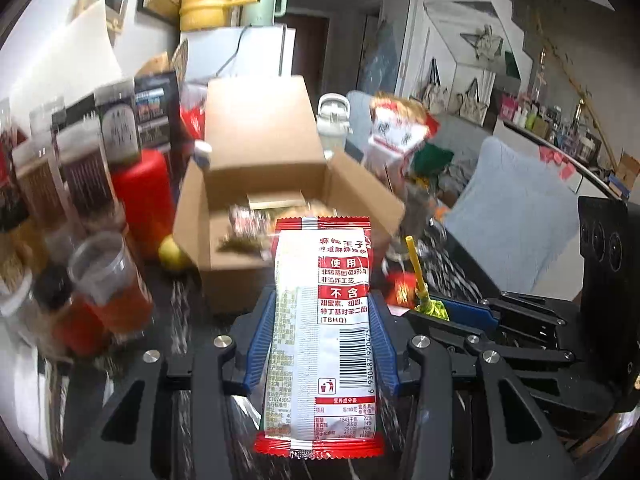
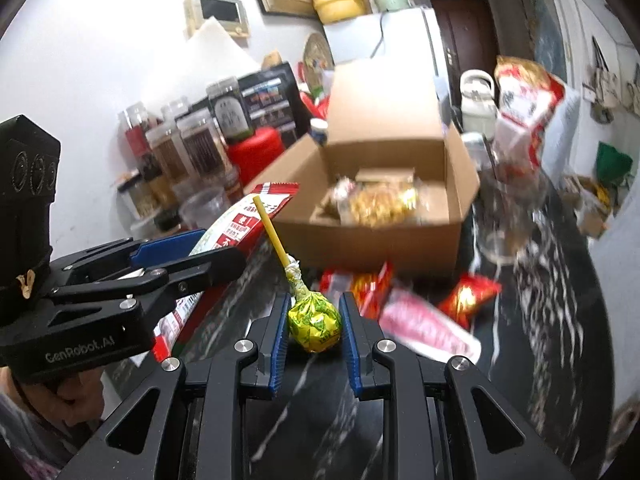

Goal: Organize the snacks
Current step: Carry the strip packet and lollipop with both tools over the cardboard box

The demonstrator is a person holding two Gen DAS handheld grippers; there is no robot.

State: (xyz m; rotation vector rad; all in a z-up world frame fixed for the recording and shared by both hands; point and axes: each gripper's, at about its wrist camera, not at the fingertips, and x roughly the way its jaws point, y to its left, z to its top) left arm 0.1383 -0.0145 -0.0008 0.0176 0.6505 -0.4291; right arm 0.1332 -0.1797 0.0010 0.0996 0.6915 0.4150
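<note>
My left gripper (image 1: 322,340) has its blue fingers (image 1: 260,344) clamped on a red-and-white snack packet (image 1: 320,320), standing upright at lower centre. My right gripper (image 2: 314,326) is clenched around a yellow-green lollipop (image 2: 316,322), stick tilted toward the upper left. Beyond both, at mid-frame, sits an open cardboard box (image 2: 380,236) holding snacks on the dark counter (image 2: 540,280), with loose red packets (image 2: 468,296) just before it.

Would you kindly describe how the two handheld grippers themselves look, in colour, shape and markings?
Both are black frames of angular linkage bars with silver pivot screws, ending in two blue ribbed pads. The left gripper bears white "CenRobot.AI" lettering on its body, a small gold emblem, and a black block with three round recesses on top. The right gripper looks built alike.
</note>
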